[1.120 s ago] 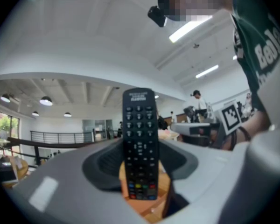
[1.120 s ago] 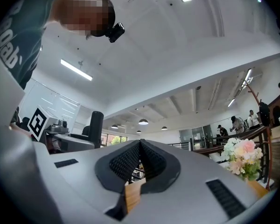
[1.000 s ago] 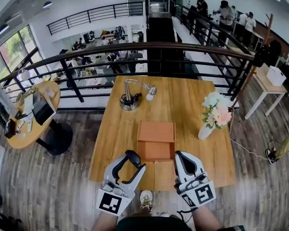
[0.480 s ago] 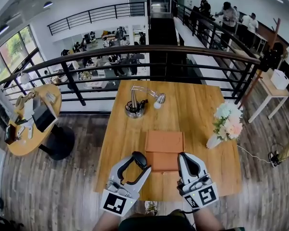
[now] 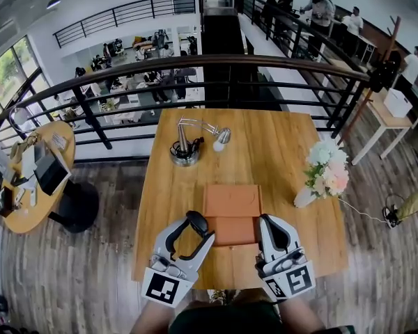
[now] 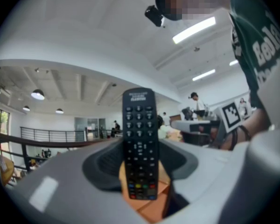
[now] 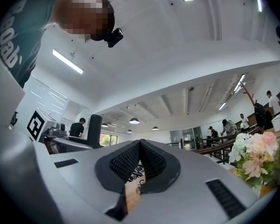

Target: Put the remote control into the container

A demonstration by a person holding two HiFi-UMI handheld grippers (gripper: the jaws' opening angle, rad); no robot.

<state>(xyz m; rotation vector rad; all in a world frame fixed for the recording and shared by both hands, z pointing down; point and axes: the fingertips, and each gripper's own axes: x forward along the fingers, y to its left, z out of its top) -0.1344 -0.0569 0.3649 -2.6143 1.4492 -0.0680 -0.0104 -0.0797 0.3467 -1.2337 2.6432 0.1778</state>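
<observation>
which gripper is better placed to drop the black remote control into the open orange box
Left: the left gripper grips the black remote control beside the open orange box; the right gripper is shut, empty.

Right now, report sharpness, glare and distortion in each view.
Head view: strong fisheye bends the railing into an arc; the table is evenly lit and sharp. Left gripper view: the remote control between the jaws is crisp at its top, soft at its coloured buttons; the ceiling strip light glares. Right gripper view: dark corners, flowers slightly soft at the edge.
</observation>
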